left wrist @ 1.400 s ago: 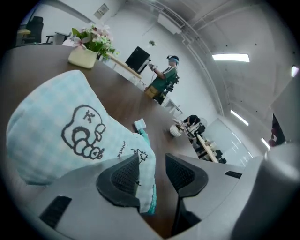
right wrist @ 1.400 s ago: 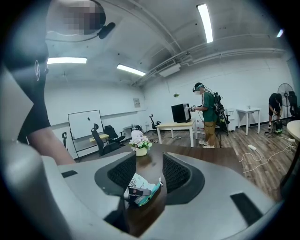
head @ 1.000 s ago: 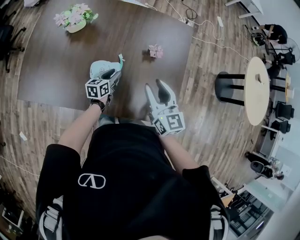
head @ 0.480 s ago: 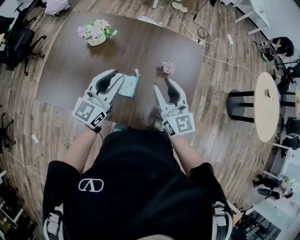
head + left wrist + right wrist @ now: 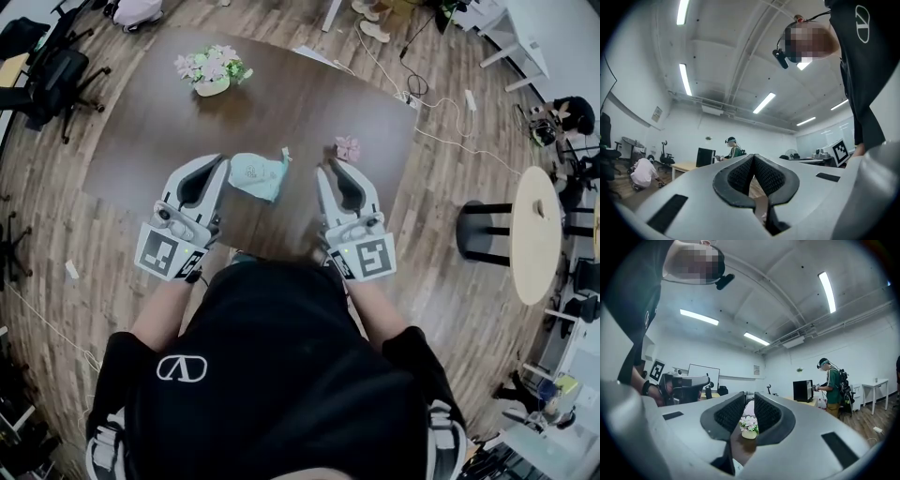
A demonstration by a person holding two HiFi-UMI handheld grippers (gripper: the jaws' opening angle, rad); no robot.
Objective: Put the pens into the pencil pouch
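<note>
L gripper [image 5: 212, 169] closed, empty; R gripper [image 5: 330, 172] jaws just closing, nothing between. Pouch [image 5: 258, 176] between both, untouched: pens prob. already inside.

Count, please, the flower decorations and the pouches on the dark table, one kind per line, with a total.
Flower decorations: 2 (potted bouquet, small pink flower)
Mint pouch: 1
Total: 3
</note>
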